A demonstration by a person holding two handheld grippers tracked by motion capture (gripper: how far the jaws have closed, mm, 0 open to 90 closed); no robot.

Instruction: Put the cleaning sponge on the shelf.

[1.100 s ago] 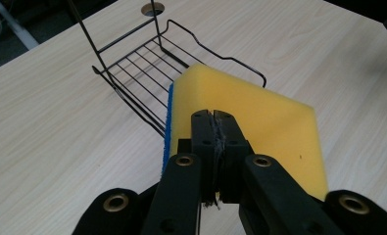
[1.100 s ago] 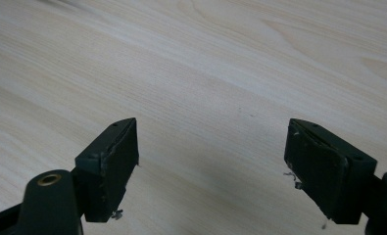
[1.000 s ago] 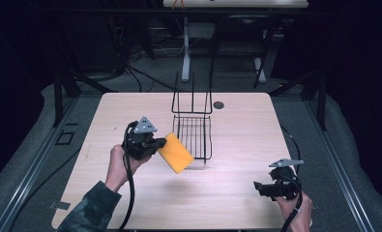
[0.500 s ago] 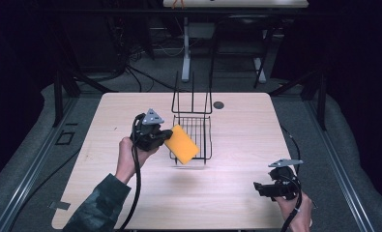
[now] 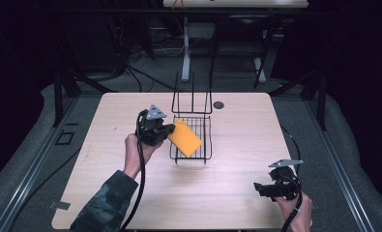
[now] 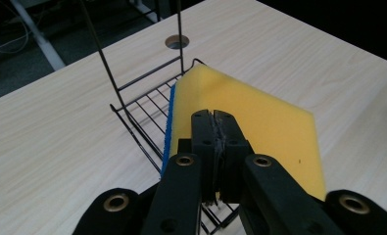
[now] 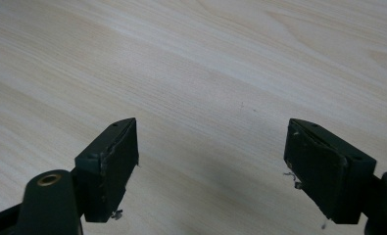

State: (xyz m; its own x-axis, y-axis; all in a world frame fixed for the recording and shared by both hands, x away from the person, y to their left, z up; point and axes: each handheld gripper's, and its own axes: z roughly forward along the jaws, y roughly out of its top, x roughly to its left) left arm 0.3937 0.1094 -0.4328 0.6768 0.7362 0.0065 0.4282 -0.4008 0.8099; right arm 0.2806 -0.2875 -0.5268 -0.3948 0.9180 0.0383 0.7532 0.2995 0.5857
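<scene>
Sleeve point(image 5: 104, 203) in a camouflage pattern comes in from the bottom left of the high view, and its hand point(image 5: 135, 150) holds the left gripper point(image 5: 167, 133) over the left-middle part of the table point(image 5: 106, 125). A grey three-cornered plate sits on top of it and a black cable trails down along the forearm. Its jaws are pressed together on the near edge of a sponge point(image 5: 184, 137), yellow on its broad face with a thin blue layer along one side, as the left gripper view shows point(image 6: 259, 122). The sponge is tilted and held over the rack point(image 5: 205, 145), a black wire basket with a grid floor and two tall upright wires at its far end; whether the sponge touches the wires cannot be told. Just beyond the rack a round hole point(image 5: 219, 105) lies in the tabletop. Farther right, near the table's front right corner, the other hand point(image 5: 295, 212) holds the right gripper point(image 5: 260, 189) low above the wood. Its jaws stand wide apart with nothing between them, bare pale wood showing in the gap in the right gripper view point(image 7: 210, 161).
</scene>
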